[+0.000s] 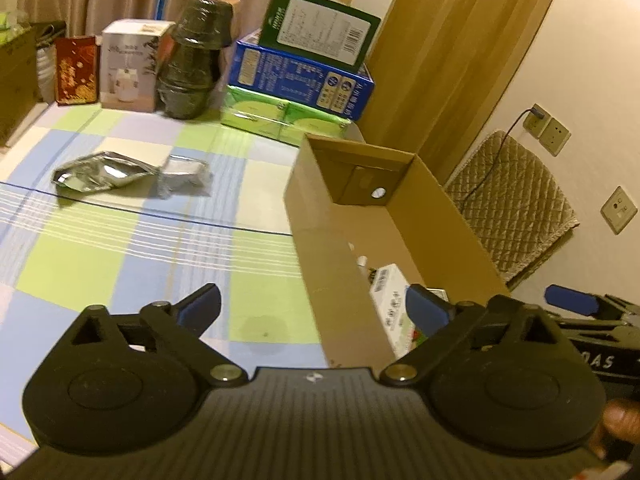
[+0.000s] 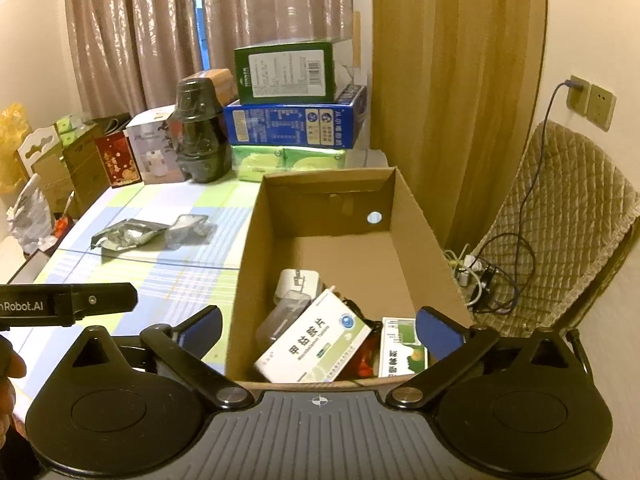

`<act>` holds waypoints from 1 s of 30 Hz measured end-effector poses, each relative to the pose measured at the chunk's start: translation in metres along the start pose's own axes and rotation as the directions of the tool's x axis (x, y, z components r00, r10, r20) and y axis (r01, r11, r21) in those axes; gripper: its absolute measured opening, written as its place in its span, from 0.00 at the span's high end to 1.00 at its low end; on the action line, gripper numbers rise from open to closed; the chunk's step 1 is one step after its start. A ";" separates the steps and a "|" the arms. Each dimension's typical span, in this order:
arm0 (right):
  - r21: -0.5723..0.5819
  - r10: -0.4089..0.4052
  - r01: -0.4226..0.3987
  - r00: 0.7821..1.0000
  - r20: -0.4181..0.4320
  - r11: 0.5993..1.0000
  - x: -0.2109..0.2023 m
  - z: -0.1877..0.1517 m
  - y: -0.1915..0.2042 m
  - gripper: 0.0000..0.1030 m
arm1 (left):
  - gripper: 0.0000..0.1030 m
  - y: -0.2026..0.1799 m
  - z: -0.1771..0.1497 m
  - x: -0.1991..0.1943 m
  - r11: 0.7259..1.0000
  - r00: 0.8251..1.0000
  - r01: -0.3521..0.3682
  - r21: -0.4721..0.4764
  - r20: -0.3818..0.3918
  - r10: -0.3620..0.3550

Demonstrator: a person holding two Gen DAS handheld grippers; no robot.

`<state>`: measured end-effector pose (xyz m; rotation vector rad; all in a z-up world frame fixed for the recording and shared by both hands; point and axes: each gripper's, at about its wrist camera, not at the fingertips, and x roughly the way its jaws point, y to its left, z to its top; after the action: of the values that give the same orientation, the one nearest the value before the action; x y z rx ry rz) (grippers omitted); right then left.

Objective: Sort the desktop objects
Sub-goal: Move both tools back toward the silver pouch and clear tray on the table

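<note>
Gaping wide and empty, both grippers' jaws framed the brown cardboard box (image 2: pixel 352 248); a white-green medicine carton (image 2: pixel 316 340) lay tilted between the right gripper's (image 2: pixel 320 330) jaws.

Brown cardboard box (image 2: pixel 256 264); green-blue checked tablecloth (image 1: pixel 140 248), seemingly

Cardboard box (image 2: pixel 256 240) right on table (image 2: pixel 132 204); medicine boxes (image 2: pixel 316 340) inside; foil pouch (image 2: pixel 124 236) left.

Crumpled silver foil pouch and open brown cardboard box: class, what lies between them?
A small clear plastic packet beside the silver foil pouch, then bare checked tablecloth up to the cardboard box, in both views.
</note>
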<state>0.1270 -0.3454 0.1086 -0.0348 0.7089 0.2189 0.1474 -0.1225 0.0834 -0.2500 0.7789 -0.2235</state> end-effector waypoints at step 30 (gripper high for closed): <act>-0.099 0.140 -0.140 0.990 -0.010 0.985 0.020 0.006 0.096 0.02 | 0.01 0.122 -0.008 -0.053 0.989 0.987 -0.144 -0.030 0.074 0.146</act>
<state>0.1259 -0.2470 0.1044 -0.0805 0.7038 0.3893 0.1175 0.0070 0.0762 -0.2233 0.7211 -0.0668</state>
